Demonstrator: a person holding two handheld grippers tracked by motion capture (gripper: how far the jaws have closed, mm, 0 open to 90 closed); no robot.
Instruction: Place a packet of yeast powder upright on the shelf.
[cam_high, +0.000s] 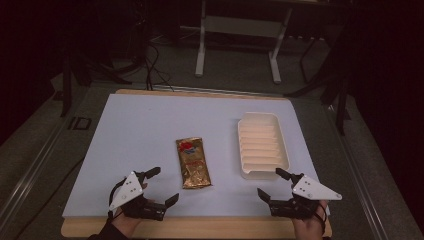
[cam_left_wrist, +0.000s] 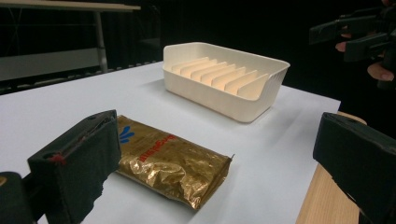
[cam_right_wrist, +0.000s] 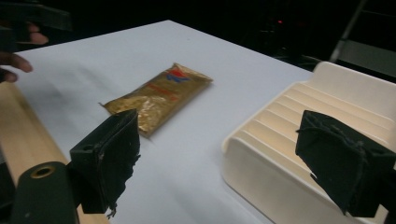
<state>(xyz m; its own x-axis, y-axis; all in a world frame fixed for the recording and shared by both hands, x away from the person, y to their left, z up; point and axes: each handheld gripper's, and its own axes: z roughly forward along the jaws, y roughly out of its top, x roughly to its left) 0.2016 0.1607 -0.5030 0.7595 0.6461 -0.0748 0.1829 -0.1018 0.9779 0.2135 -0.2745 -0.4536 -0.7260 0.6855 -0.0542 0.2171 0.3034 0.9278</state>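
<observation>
Nearest to the person, at the front edge of the table (cam_high: 150, 120), both tools wait with their jaws spread wide and nothing between them. The left gripper (cam_high: 162, 186) sits just beside the near left corner of the gold packet (cam_high: 193, 162), and its own camera looks across the packet (cam_left_wrist: 175, 163) toward the tray. The right gripper (cam_high: 270, 183) hovers at the near end of the white tray (cam_high: 262, 145), one jaw almost over the tray's rim; from its own view the tray wall (cam_right_wrist: 280, 177) lies between its two black jaws and the packet (cam_right_wrist: 156, 98) is farther off to the left.

The packet lies flat on the white sheet, in the middle of the table, with its long side pointing away from the person – the red and blue print is at the far end. It is apart from the tray, not touching it. I judge it is placed so for an easy pinch from the near short edge.

The tray stands to the right of the packet, empty, with ribs across its floor. Probably the packet should go there, so the open jaws are a ready position – no grasp has begun yet. The crinkled foil may slip or bend if it is taken only at the thin seam.
</observation>
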